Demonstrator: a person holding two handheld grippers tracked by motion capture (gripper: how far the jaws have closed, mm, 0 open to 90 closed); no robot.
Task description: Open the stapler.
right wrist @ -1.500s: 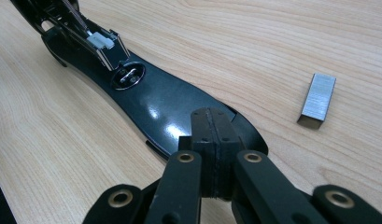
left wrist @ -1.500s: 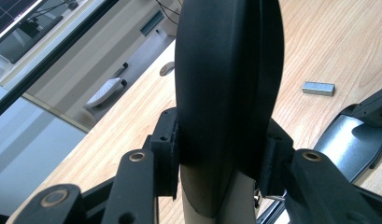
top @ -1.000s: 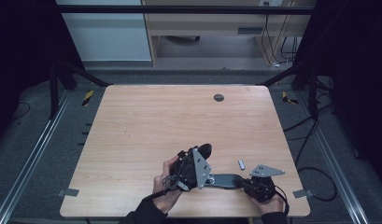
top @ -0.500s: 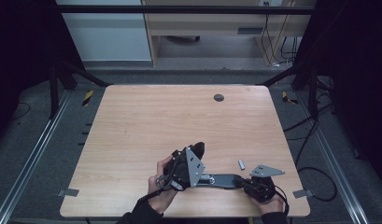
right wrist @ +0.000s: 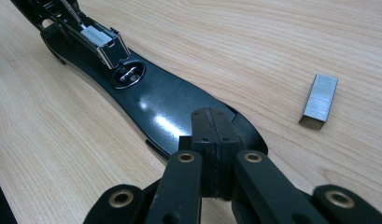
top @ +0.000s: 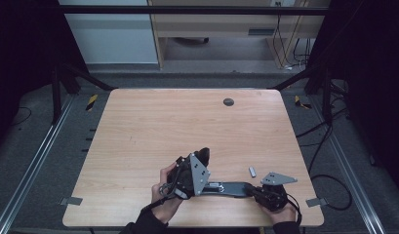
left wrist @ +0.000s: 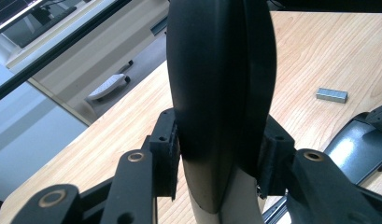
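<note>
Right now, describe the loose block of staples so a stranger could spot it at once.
Start at the wooden table and go to its near right corner, where a black stapler lies opened. Just beyond its base sits the staple block: a small silvery metal bar, lying alone on bare wood, touching nothing.

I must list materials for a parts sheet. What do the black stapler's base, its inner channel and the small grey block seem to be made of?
Black glossy stapler base: likely moulded plastic or painted metal; it shows bright reflections.
Shiny silver staple channel: probably bright metal, by its mirror-like edges.
Small grey rectangular block: seemingly a metal staple strip, with a dull brushed sheen.
</note>
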